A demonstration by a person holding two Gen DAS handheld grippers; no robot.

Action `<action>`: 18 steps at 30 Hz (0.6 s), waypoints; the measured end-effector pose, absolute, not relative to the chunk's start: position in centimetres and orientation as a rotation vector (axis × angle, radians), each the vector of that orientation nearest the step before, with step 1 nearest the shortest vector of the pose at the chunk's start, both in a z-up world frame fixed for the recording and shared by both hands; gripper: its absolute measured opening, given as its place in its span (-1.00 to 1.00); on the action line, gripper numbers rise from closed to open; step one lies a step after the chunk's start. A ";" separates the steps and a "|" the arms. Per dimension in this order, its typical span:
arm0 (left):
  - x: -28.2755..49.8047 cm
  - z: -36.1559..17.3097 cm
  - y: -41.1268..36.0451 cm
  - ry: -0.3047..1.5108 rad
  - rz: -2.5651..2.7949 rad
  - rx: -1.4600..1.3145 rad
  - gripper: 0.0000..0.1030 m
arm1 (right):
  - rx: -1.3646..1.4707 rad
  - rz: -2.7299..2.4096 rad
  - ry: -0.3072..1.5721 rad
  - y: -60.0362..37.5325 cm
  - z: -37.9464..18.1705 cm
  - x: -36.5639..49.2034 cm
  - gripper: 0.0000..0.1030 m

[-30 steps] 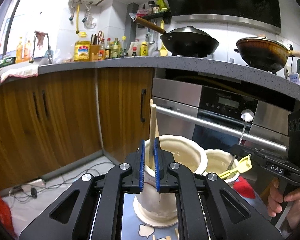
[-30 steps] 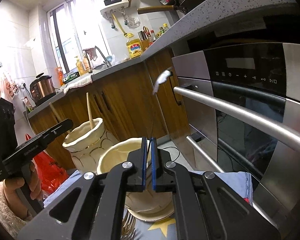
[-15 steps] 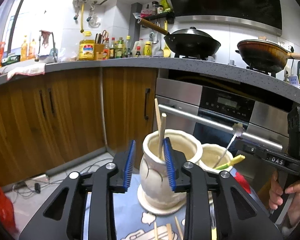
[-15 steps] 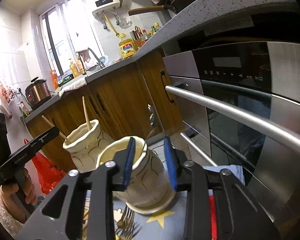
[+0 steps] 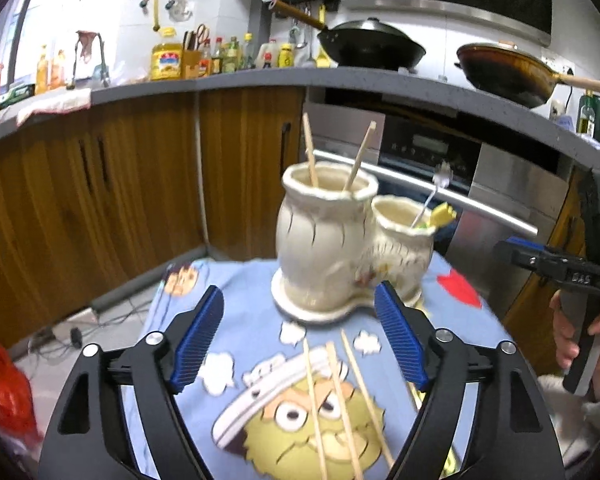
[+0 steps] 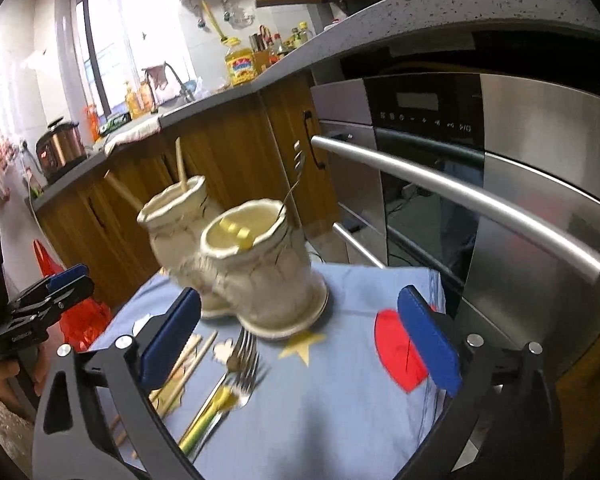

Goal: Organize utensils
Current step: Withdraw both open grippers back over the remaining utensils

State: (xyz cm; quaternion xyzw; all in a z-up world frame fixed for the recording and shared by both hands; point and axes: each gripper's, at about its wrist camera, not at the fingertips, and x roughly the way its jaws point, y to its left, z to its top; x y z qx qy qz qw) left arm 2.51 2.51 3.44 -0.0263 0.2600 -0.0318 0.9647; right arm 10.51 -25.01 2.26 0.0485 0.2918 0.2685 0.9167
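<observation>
A cream twin-pot ceramic holder (image 5: 324, 240) stands on a blue cartoon cloth (image 5: 240, 344). Its taller pot holds two wooden chopsticks (image 5: 360, 152). Its shorter pot (image 6: 256, 256) holds a fork (image 6: 294, 176) and a yellow-handled utensil (image 5: 440, 214). Three chopsticks (image 5: 340, 392) lie loose on the cloth in front of the holder. Two forks (image 6: 236, 368) with yellow-green handles lie on the cloth in the right wrist view. My left gripper (image 5: 300, 340) is open and empty, above the loose chopsticks. My right gripper (image 6: 300, 340) is open and empty, above the cloth near the forks.
A steel oven with a long bar handle (image 6: 440, 184) stands close on the right. Wooden cabinets (image 5: 100, 200) run behind the cloth. A counter (image 5: 220, 80) carries bottles, a wok and a pan. A red bag (image 5: 4, 392) lies on the floor at the left.
Both grippers opened, letting a chopstick drop into the taller pot and a fork into the shorter pot. Both then pulled back and down away from the holder.
</observation>
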 end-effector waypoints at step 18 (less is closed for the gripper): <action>2.0 -1.4 1.4 0.729 -0.026 0.024 0.57 | 0.010 0.557 0.783 -21.4 -3.0 8.4 0.89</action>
